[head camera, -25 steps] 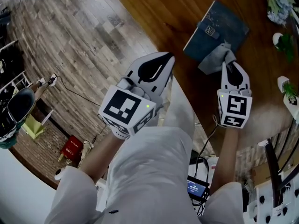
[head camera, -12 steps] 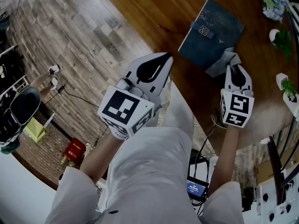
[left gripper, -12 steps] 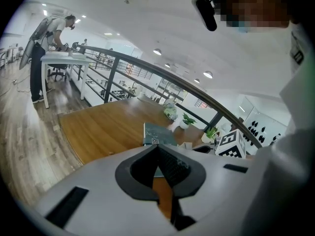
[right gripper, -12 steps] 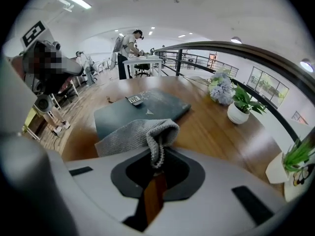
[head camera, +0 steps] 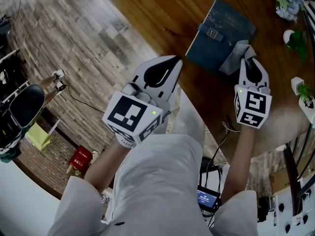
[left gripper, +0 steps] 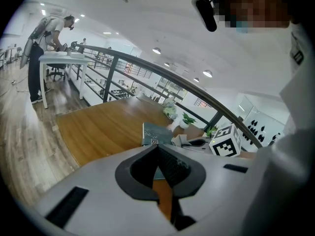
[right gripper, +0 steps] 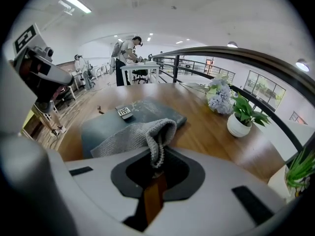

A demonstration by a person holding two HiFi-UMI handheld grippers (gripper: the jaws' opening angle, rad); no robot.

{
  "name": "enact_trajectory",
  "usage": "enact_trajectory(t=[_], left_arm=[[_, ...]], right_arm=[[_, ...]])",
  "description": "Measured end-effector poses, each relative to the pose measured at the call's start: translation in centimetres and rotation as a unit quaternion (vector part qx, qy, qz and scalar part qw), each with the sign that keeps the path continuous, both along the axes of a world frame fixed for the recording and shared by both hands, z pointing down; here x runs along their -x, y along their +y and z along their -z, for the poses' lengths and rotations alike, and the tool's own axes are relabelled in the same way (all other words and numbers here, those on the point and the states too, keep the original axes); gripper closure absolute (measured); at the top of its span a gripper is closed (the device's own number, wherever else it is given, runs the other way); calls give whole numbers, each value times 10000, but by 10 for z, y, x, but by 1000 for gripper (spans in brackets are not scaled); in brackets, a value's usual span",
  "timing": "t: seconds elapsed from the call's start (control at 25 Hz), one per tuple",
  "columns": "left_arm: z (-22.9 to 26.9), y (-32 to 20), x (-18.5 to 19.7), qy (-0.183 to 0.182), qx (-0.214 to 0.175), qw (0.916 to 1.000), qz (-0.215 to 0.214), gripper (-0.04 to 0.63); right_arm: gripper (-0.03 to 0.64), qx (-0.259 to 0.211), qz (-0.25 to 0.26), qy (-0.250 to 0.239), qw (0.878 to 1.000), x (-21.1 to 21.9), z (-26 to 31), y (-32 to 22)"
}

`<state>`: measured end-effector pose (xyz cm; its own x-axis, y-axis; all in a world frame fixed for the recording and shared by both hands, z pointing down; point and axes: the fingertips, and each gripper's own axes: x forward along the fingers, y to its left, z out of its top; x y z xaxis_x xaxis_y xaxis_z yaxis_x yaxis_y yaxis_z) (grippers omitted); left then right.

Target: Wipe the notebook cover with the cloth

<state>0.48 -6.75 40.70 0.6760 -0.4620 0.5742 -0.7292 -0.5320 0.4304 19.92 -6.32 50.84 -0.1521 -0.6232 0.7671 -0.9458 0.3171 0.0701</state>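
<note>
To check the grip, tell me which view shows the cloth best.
The right gripper view: the gray knit cloth fills the middle, pinched in the right gripper's shut jaws and draped over the notebook. The head view shows it small at the notebook's corner; the left gripper view, only a distant pale scrap.

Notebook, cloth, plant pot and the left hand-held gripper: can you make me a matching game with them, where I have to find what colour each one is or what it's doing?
Things:
1. notebook
2. cloth
3. left hand-held gripper
4. plant pot

Clues:
A. white, standing on the table
B. shut, with nothing in it
C. dark blue, lying flat on the table
D. grey, pinched by the right hand-held gripper

Pairs: 1-C, 2-D, 3-B, 4-A
</note>
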Motion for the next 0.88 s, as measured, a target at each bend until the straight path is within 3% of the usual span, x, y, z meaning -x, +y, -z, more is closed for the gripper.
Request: enact_trajectory(t=[0.88], left_arm=[[-4,-18,0,-48,78,10000,22,577]], right_arm=[[588,-261,-206,277,9991,-27,0,-59]])
